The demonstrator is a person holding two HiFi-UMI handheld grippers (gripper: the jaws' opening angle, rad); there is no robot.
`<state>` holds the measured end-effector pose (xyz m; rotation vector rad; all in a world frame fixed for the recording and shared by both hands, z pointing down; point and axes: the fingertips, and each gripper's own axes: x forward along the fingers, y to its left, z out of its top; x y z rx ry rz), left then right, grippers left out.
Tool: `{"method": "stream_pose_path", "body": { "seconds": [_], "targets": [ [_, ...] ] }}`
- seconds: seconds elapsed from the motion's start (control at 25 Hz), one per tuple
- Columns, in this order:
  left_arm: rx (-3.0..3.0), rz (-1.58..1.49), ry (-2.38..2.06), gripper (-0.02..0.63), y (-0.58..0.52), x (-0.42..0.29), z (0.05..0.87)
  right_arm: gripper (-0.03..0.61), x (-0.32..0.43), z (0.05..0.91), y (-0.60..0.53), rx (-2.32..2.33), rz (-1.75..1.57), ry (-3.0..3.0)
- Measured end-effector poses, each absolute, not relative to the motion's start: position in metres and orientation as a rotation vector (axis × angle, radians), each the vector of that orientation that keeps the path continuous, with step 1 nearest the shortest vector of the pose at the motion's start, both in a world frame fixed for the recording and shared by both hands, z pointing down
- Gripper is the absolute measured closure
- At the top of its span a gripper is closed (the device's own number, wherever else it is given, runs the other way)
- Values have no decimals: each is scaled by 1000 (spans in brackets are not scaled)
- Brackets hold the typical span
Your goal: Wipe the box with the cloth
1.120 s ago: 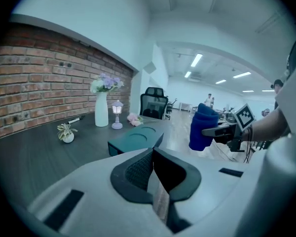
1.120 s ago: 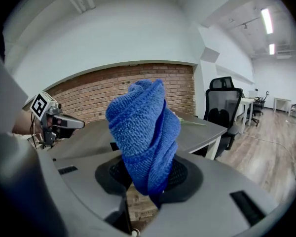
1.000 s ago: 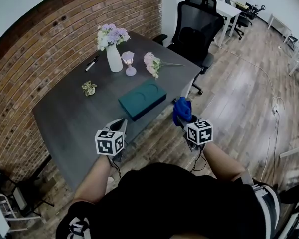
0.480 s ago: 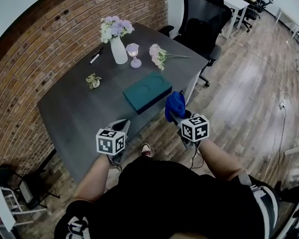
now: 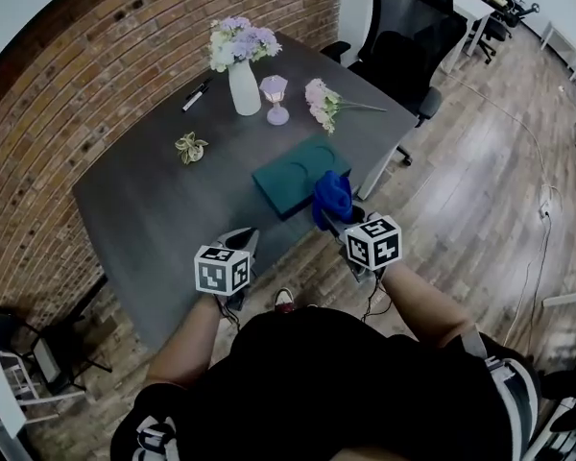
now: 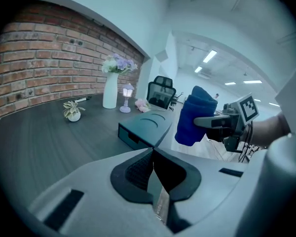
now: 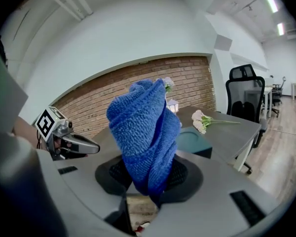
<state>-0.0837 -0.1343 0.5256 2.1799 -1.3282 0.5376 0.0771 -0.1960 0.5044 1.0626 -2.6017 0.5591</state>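
Note:
A flat dark teal box (image 5: pixel 295 174) lies near the front edge of the dark table (image 5: pixel 154 209); the left gripper view shows the box (image 6: pixel 147 126) ahead. My right gripper (image 5: pixel 336 221) is shut on a bunched blue cloth (image 5: pixel 330 193), held in the air just in front of the box's near corner. In the right gripper view the cloth (image 7: pixel 145 132) stands up between the jaws and hides most of the box (image 7: pixel 192 139). My left gripper (image 5: pixel 242 241) hovers at the table's front edge, left of the box, shut and holding nothing.
On the table stand a white vase of flowers (image 5: pixel 243 70), a small pink lamp (image 5: pixel 276 97), a loose flower bunch (image 5: pixel 326 109), a little potted plant (image 5: pixel 190 147) and a marker (image 5: pixel 196 94). A black office chair (image 5: pixel 408 51) stands beyond the table's far corner.
The right gripper has carried the blue cloth forward and left, from beside the table to the box's near corner. The left gripper has stayed at the table's front edge.

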Motion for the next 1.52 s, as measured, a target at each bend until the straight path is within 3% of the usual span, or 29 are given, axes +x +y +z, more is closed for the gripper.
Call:
{"method": "stream_pose_path", "body": {
  "seconds": [0.92, 1.52],
  "targets": [
    [2039, 129, -1409, 604, -198, -209, 513, 460, -99, 503, -203, 614, 299, -2571],
    [1876, -38, -1542, 604, -214, -230, 530, 460, -109, 567, -173, 123, 94, -2358]
  ]
}}
